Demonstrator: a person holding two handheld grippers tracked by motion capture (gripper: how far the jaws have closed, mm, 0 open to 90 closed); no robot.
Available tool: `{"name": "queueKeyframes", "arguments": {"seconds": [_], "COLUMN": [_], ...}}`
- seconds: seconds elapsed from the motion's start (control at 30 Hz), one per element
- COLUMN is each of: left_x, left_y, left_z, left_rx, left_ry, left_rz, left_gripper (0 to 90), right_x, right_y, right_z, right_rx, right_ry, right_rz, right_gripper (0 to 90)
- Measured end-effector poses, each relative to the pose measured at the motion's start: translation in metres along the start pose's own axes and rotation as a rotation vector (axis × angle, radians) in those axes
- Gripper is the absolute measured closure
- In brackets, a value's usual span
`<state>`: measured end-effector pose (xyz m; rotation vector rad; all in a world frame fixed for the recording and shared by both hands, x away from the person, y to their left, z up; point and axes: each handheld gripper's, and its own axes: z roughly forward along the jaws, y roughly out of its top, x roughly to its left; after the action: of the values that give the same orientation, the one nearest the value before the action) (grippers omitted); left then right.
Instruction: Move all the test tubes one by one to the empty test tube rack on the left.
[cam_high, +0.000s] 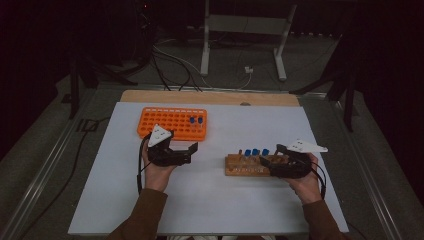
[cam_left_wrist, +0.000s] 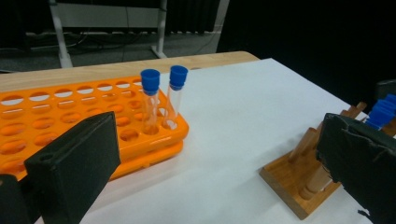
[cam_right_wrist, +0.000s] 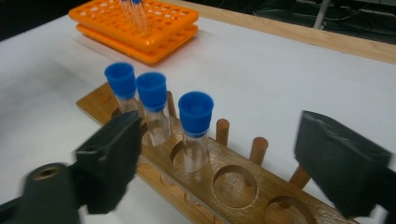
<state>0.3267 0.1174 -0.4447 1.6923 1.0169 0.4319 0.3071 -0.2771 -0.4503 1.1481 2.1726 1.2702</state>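
- Right gripper (cam_right_wrist: 219, 158) – spread, nothing pinched – sits just before the wooden rack (cam_right_wrist: 233, 186); the nearest capped tube (cam_right_wrist: 195, 126) stands upright between its jaws.
- Left gripper (cam_high: 181, 150), spread and empty, hovers beside the orange rack (cam_high: 172, 123) – farther from those tubes.
- White worktop (cam_high: 210, 200); dark room beyond.

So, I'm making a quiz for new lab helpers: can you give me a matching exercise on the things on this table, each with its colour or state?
Things:
1. plastic rack
2. wooden rack
3. left gripper
4. tube caps

States:
a. blue
b. holds three capped tubes
c. orange, holds two tubes
d. open, with nothing between its jaws

Pairs: 1-c, 2-b, 3-d, 4-a
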Motion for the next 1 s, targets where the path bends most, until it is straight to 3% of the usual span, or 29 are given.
{"name": "queueKeyframes", "arguments": {"seconds": [0.2,0.4,0.6,1.0], "left_x": [-0.009,-0.016,-0.021,-0.028], "left_y": [-0.001,-0.002,-0.004,-0.006], "left_z": [0.005,0.009,0.013,0.017], "left_rx": [0.022,0.034,0.046,0.067], "left_ry": [-0.032,-0.047,-0.061,-0.085], "left_rz": [0.018,0.028,0.042,0.058], "left_gripper": [0.8,0.8,0.8,0.8], "right_x": [0.004,0.007,0.009,0.009], "right_y": [-0.003,-0.004,-0.005,-0.004], "right_z": [0.006,0.008,0.008,0.005], "right_rx": [0.004,0.006,0.009,-0.005], "right_ry": [0.008,0.002,0.012,0.017], "right_rz": [-0.047,-0.082,-0.098,-0.099], "right_gripper": [47.5,63.0,71.7,76.4]}}
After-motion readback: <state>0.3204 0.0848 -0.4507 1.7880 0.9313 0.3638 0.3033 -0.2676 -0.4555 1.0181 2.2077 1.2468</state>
